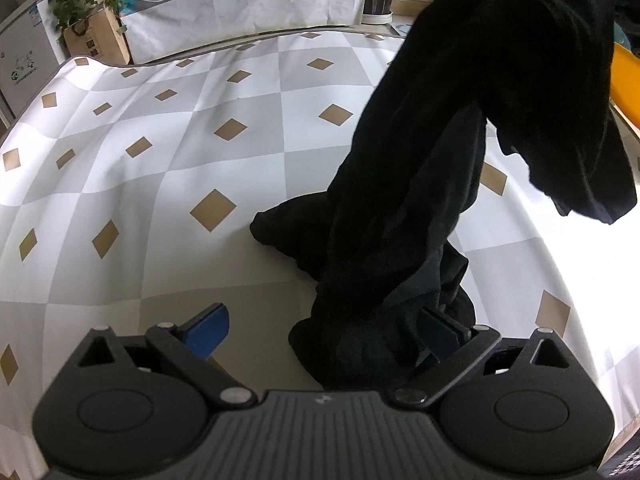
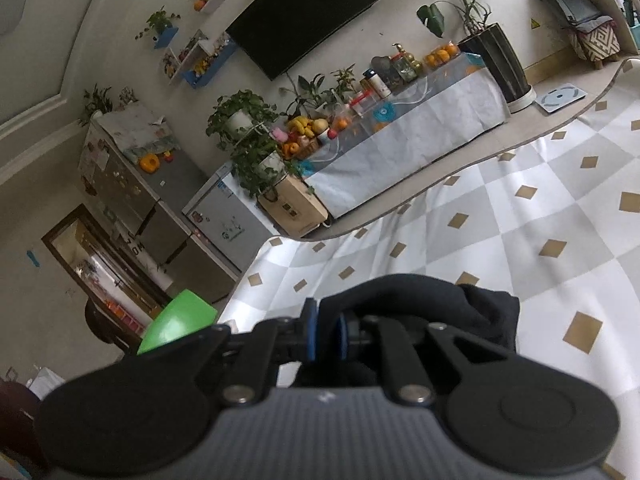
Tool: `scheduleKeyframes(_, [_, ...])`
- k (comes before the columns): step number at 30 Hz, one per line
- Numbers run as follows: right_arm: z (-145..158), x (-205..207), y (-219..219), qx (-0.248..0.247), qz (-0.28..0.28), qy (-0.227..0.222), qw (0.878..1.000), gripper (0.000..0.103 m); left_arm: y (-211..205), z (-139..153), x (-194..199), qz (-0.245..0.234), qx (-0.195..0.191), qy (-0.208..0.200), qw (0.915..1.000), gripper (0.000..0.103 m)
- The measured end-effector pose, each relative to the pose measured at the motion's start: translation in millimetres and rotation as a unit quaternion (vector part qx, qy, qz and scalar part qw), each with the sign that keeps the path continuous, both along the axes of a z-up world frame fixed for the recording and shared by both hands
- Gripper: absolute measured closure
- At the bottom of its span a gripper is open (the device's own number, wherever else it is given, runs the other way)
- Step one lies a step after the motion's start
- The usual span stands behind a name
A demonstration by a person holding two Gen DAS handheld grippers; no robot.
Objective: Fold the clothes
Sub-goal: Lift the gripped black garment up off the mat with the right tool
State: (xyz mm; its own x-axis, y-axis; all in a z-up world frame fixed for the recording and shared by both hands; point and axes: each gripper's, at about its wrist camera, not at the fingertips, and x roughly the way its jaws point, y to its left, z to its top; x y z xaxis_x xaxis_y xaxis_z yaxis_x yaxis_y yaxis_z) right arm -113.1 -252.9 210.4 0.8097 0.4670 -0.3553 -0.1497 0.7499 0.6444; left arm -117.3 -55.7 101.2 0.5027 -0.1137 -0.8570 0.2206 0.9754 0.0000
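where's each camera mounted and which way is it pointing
Left wrist: on the left gripper, angled down at the checked tablecloth and the black garment; its blue pads stand open, the garment draped against one.
Right wrist: on the right gripper, tilted and near level, facing the side table with fruit; pads shut on the black garment.
Shared: garment, tablecloth, side table.

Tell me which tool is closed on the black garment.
The right tool: its blue pads pinch the black garment. The left tool stands open; cloth only drapes beside one finger.
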Motion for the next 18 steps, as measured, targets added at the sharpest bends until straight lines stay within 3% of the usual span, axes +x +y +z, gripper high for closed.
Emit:
scheduleKeyframes(6, [3.0,-1.0,15.4,-0.014,0.036,-0.007,0.999,0.087,-5.2,-0.7,-4.0,-0.010,0.004,0.001,0.9999,0.003])
scheduleKeyframes(12, [-12.4,6.4,41.9,-0.098,0.050,0.053,0.993,0.051,-5.1,-2.2,-5.4,-0.011,0.002,0.007,0.9999,0.003])
scheduleKeyframes(18, [-12.8,1.9,42.7,-0.097,0.047,0.055,0.993,0.042,-5.7,0.5,-8.7,-0.012,0.002,0.006,0.9999,0.003])
